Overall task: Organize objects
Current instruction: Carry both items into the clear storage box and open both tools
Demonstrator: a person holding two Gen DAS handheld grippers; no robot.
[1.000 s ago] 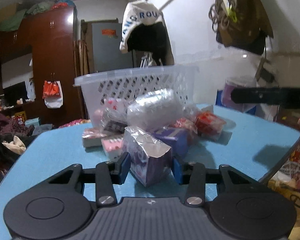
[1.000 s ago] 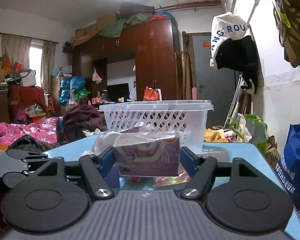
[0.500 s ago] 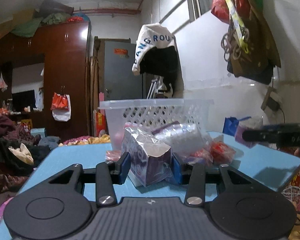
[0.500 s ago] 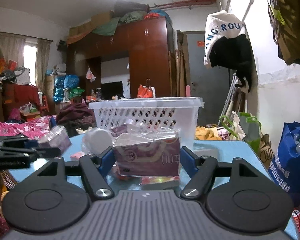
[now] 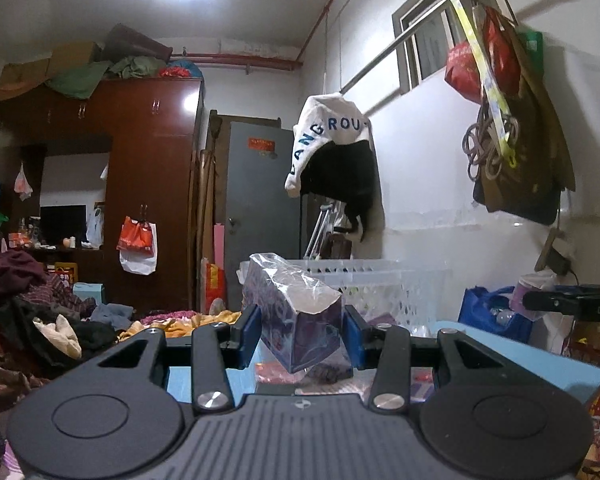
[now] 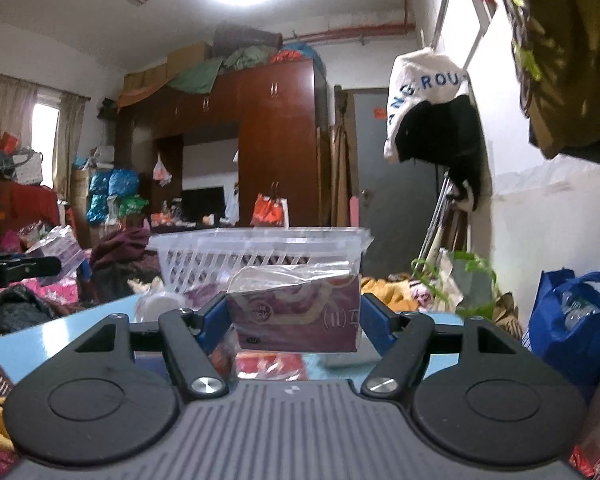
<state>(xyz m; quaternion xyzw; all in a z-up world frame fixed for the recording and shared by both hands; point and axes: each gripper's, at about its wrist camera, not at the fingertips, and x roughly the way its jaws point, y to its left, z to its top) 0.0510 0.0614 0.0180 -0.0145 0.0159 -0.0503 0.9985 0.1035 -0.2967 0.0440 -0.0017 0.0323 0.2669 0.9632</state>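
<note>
My left gripper [image 5: 302,330] is shut on a small purple box in clear wrap [image 5: 296,320], held tilted above the blue table [image 5: 500,354]. Behind it stands the white lattice basket [image 5: 384,286]. My right gripper [image 6: 294,318] is shut on a wider maroon box in clear wrap [image 6: 296,314], held level in front of the same basket [image 6: 260,254]. Several wrapped packets [image 6: 272,364] lie on the table under the held boxes. The left gripper [image 6: 20,270] with its purple box shows at the far left of the right wrist view.
A white and black garment [image 5: 332,152] hangs on the wall behind the basket. A blue bag [image 6: 568,316] stands right of the table. Bags and cords [image 5: 508,120] hang on the right wall. Piled clothes [image 5: 32,312] and a brown wardrobe [image 5: 148,184] fill the left.
My left gripper has risen with the purple box, so the pile of packets has dropped below it and the basket rim now sits level with the box. The right gripper has hardly moved.
</note>
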